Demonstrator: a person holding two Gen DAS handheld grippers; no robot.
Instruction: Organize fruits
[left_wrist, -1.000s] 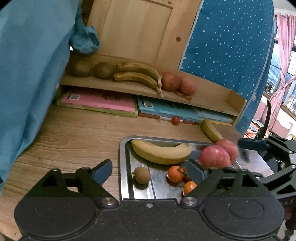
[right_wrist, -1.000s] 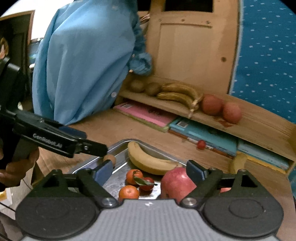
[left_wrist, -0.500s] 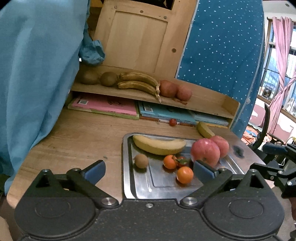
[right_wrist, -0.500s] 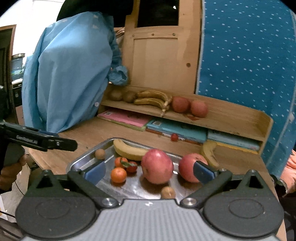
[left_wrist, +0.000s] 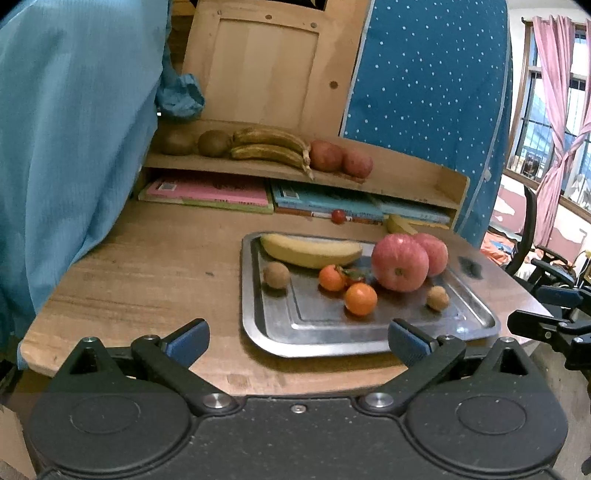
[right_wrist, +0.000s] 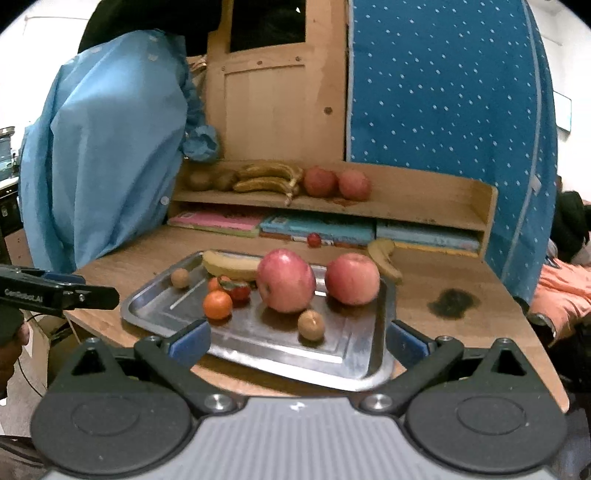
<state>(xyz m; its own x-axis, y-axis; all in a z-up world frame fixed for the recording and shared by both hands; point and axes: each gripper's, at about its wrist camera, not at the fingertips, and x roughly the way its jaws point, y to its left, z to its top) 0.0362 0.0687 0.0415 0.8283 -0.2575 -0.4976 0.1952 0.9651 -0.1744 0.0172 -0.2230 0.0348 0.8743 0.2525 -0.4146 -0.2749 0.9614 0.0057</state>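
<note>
- Left gripper (left_wrist: 297, 341) — jaws spread wide after opening, nothing held.
- Right gripper (right_wrist: 298, 341) — likewise.
- Tray (right_wrist: 373, 363): two apples (right_wrist: 286, 280), banana (right_wrist: 229, 264), possibly tangerines (right_wrist: 218, 304).

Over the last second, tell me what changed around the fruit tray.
Both grippers drew back from the metal tray, toward the table's near edge; more of the table shows now. The left gripper and right gripper have just been opening and stand wide, nothing between the pads. Nothing was grasped or released. The banana, apples, oranges and shelf fruit lie as before.
</note>
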